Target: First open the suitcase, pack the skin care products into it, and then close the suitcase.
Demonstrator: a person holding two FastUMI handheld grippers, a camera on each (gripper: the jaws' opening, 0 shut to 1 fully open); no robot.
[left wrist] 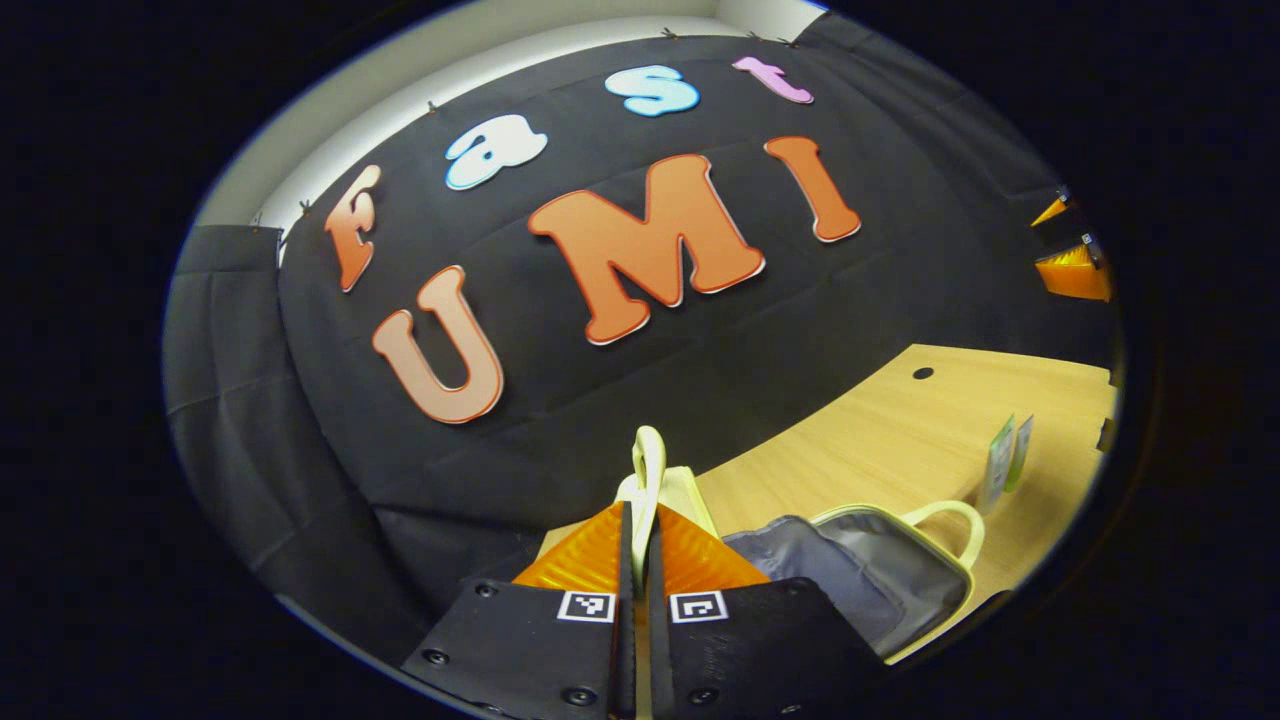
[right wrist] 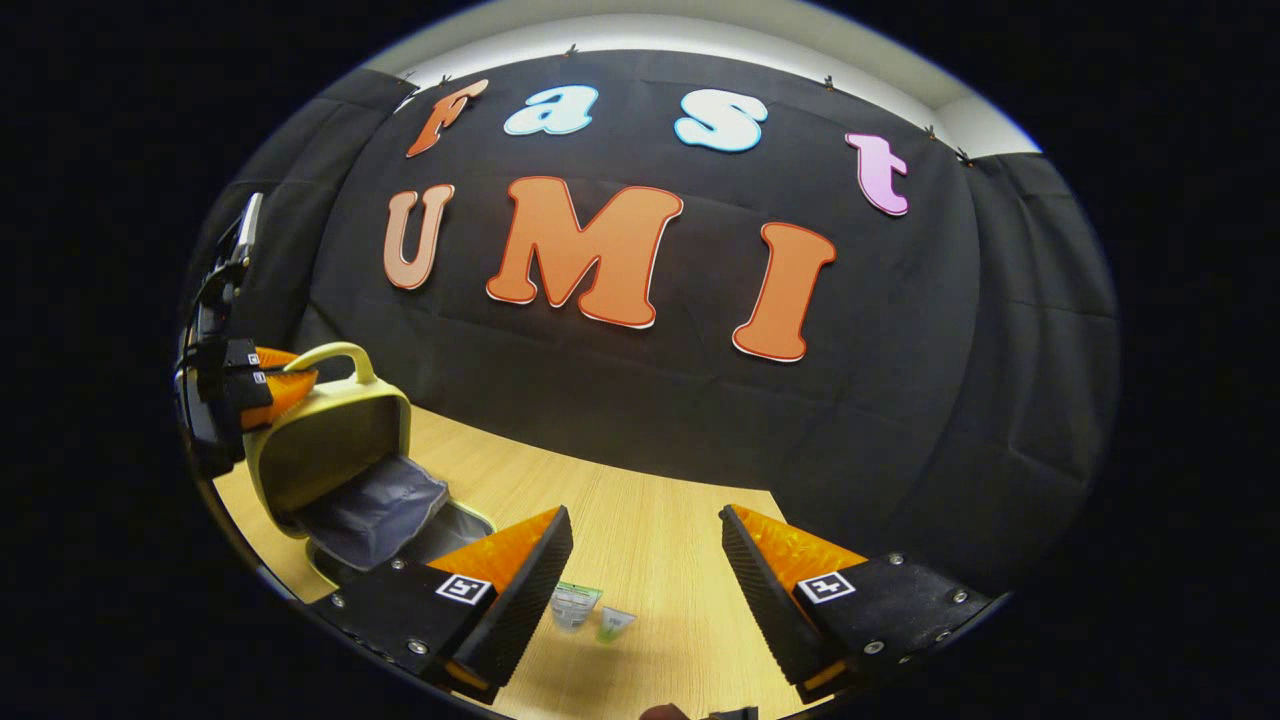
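My left fingers (left wrist: 640,560) are clamped on the handle (left wrist: 648,470) of the suitcase lid (right wrist: 330,440), holding it raised. My right fingers (right wrist: 645,570) stand wide apart, empty, above the skin care packets (right wrist: 588,608) on the bench (right wrist: 650,520). Opening looks complete; next, grasp a packet.

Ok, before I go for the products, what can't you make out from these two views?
- Suitcase interior: right gripper view, the raised lid and grey lining hide most of it.
- Skin care products: right gripper view, too small to tell their type or count.
- Left hand-held gripper: left gripper view, shut on the lid's handle; its lower part is hidden.
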